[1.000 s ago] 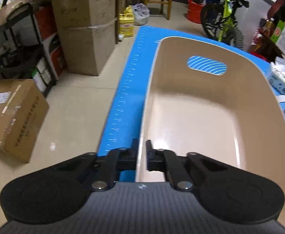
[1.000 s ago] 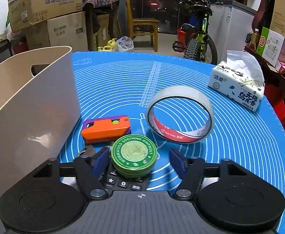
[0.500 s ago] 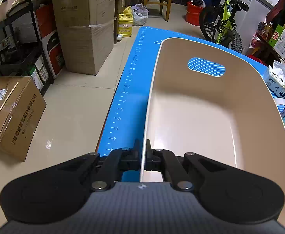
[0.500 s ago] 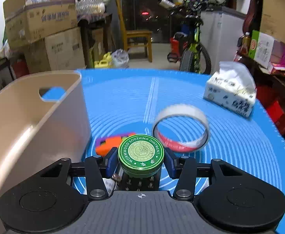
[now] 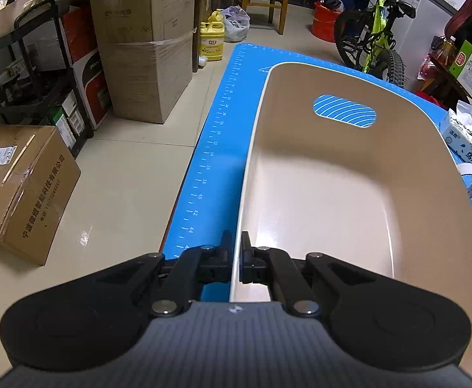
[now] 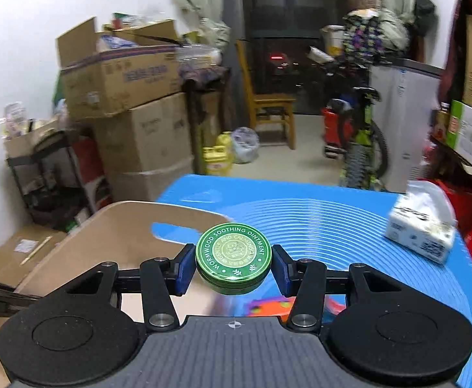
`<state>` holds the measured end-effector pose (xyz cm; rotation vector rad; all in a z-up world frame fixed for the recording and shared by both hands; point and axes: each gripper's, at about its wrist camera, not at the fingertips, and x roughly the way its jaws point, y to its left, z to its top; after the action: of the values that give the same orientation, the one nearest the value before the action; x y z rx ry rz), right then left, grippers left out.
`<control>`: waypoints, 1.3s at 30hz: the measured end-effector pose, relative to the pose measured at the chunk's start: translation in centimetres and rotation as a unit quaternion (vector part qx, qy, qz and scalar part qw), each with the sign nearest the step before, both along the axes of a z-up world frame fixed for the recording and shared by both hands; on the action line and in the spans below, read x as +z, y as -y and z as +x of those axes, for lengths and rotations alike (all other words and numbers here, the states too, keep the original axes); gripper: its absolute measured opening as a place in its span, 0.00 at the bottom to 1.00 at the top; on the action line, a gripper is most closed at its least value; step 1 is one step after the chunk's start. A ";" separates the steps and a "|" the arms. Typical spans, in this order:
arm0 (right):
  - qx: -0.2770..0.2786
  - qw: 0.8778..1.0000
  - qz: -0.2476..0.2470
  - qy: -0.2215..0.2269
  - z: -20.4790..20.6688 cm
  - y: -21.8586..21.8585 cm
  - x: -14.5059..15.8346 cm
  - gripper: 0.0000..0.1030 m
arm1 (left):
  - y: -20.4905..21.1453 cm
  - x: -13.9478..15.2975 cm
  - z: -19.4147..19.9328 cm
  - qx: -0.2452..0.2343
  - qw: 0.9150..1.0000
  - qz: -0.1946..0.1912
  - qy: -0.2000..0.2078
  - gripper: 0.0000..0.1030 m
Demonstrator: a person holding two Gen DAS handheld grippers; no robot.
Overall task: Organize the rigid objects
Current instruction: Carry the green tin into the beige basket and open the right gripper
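Observation:
A beige plastic bin (image 5: 349, 194) stands on the blue mat (image 5: 216, 148), empty inside. My left gripper (image 5: 236, 252) is shut on the bin's near left rim. My right gripper (image 6: 233, 266) is shut on a round green ointment tin (image 6: 233, 255) and holds it up in the air, level with the bin's rim (image 6: 132, 226) and just right of it. An orange and purple object (image 6: 268, 307) lies blurred on the mat below the tin.
A tissue pack (image 6: 420, 232) lies at the mat's far right; it also shows in the left wrist view (image 5: 462, 135). A tape roll (image 5: 470, 177) lies right of the bin. Cardboard boxes (image 5: 148, 48), a black shelf, a chair and a bicycle (image 5: 375, 42) stand around the table.
My right gripper closed on the green tin, lifted it off the mat and moved it left toward the bin. My left gripper kept its hold on the rim.

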<state>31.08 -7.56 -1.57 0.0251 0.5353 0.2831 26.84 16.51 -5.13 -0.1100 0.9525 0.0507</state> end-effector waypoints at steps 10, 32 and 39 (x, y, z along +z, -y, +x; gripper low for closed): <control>0.077 0.994 -0.028 -0.073 0.6 -6.7 -2.2 0.53 | 0.2 0.0 0.1 0.000 1.000 0.007 -0.001 0.05; 0.141 0.965 -0.108 -0.194 1.0 -11.6 -4.8 0.74 | 0.5 0.0 -0.1 -0.004 1.000 0.013 -0.004 0.05; 0.134 0.981 -0.061 -0.125 -0.5 -8.0 -1.9 0.79 | 0.4 0.0 0.0 -0.004 1.000 0.011 -0.004 0.05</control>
<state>30.61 0.41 -3.49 -0.1332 0.8062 0.5135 26.80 16.15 -5.13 -0.0863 0.9597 0.0550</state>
